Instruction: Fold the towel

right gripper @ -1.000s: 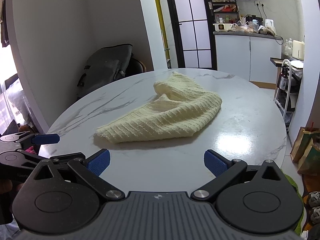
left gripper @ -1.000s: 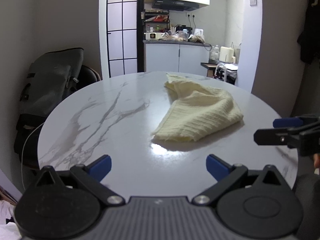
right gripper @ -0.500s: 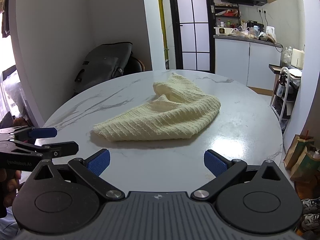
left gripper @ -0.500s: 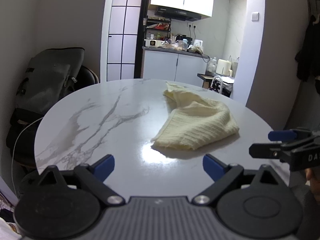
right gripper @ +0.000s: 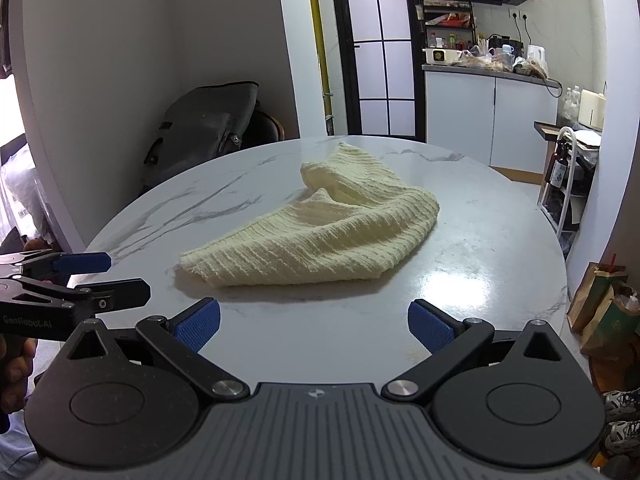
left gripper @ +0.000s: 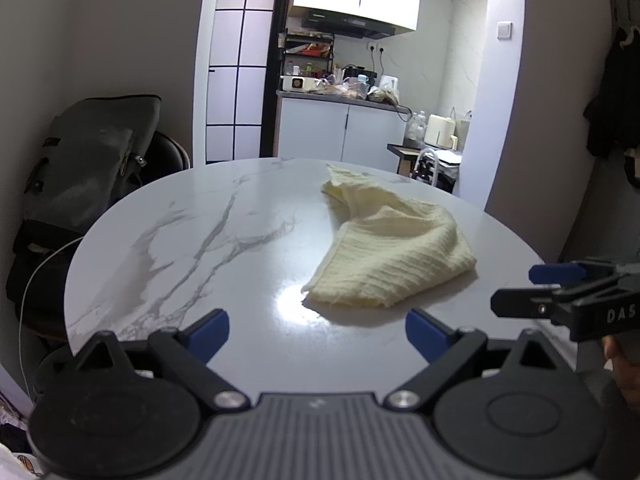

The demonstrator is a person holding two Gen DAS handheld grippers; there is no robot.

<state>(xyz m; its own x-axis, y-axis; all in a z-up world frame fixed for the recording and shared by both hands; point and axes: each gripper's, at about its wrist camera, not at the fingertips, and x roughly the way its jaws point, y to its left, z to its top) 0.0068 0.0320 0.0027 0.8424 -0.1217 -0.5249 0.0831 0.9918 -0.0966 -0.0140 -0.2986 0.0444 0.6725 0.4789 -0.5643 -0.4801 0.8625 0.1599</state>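
Note:
A pale yellow ribbed towel (left gripper: 390, 246) lies crumpled on the round white marble table (left gripper: 192, 240); it also shows in the right wrist view (right gripper: 320, 236). My left gripper (left gripper: 318, 332) is open and empty above the table's near edge, short of the towel's near corner. My right gripper (right gripper: 314, 324) is open and empty above the near edge, just short of the towel. The right gripper shows at the right of the left wrist view (left gripper: 560, 292). The left gripper shows at the left of the right wrist view (right gripper: 80, 280).
A grey bag (left gripper: 88, 168) rests on a chair behind the table at the left. A kitchen counter with white cabinets (left gripper: 340, 132) stands beyond. A rack with bottles (right gripper: 568, 176) and paper bags (right gripper: 600, 304) stand on the floor at the right.
Both grippers have drawn back and risen a little, so the towel looks farther away. The towel has not moved. Both grippers stay open.

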